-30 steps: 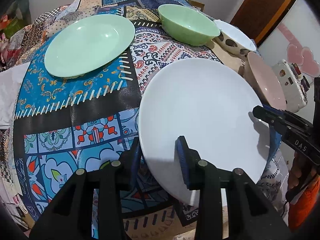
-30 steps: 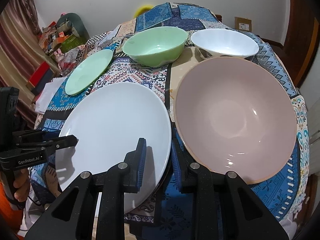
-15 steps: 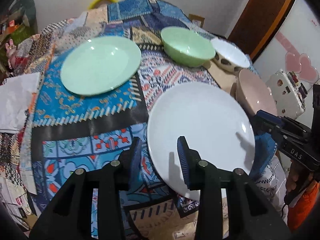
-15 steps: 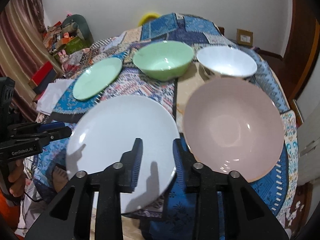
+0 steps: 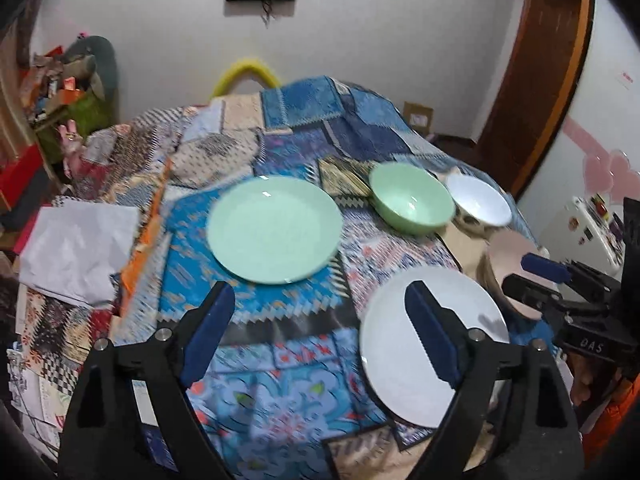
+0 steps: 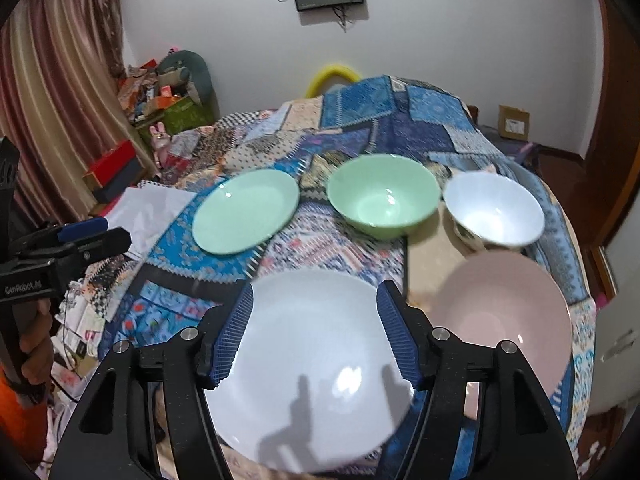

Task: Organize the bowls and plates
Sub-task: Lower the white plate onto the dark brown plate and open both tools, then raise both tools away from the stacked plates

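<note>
Two tools are seen above the dishes, both with jaws apart and nothing clamped. The left tool (image 5: 316,332) has just been spreading wide, its blue pads framing bare cloth between the pale green round plate (image 5: 274,228) and the large white round plate (image 5: 434,344); nothing lies between them. The right tool (image 6: 316,334) has also just been opening, its ribbed blue pads standing over the white plate (image 6: 312,368) without touching it, and only their shadows fall on it.

Farther out, the pink bowl (image 6: 504,312) sits just beside the white plate, and the green bowl (image 6: 384,196) and the white bowl (image 6: 494,210) stand behind, all on the patchwork-covered surface (image 6: 360,120).

Trouble could come from the white plate's near rim, which seems to overhang the surface edge: a nudge from a descending pad could tip it off. A glossy rim could also slip from a shallow pinch, and the pink bowl could be knocked, being so close.

Both tools are pitched downward toward the surface, each held from behind; a hand (image 6: 34,344) grips the left one's handle.
</note>
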Motion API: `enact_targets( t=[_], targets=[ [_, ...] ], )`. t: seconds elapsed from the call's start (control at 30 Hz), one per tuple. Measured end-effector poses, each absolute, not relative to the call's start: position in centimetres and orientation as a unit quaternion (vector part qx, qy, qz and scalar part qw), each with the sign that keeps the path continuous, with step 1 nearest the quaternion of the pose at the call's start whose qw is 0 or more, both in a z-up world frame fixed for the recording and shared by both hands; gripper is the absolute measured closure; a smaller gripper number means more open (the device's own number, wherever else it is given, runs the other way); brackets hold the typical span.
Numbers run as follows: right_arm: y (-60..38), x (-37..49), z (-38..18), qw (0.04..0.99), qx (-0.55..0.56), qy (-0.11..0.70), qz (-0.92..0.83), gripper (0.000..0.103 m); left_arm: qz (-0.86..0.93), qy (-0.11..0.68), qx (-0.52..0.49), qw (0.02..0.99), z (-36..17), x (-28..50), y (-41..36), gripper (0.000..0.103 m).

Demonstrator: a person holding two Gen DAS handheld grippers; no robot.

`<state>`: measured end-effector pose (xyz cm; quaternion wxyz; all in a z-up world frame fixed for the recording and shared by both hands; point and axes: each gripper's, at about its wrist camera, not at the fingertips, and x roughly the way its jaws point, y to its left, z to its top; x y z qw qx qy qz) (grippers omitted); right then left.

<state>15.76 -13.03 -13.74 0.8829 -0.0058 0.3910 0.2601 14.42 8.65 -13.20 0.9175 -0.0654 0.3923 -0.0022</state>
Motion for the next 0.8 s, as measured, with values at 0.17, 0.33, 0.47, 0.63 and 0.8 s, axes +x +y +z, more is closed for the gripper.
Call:
enact_targets(
  t=[0.17,0.33,0.47,0.63,0.8],
  targets=[
    [-11.2,17.2,-13.9,0.882,-0.009,0.386,0.269,0.031,0.024,0.396,-0.074,0.915,-13.4,16.2,11.4,0.013],
    [-9.3,19.1,-14.7,0.878,-0.023,0.393,0.273,0.031,0.045,0.413,-0.084,0.906,-14.9,18.3,14.1,0.013],
    [-7.9,20.9,-15.8,0.868,-0.026,0.409,0.280,0.031,0.061,0.427,-0.088,0.898,-16.5,20.1,16.3,0.013],
    [-5.6,22.8,-17.3,0.857,-0.046,0.428,0.285,0.031,0.065,0.451,-0.097,0.885,-19.2,22.8,18.6,0.013],
    [-3.8,24.4,-18.6,0.847,-0.071,0.443,0.286,0.031,0.058,0.471,-0.100,0.874,-22.1,25.3,20.1,0.013]
  ],
)
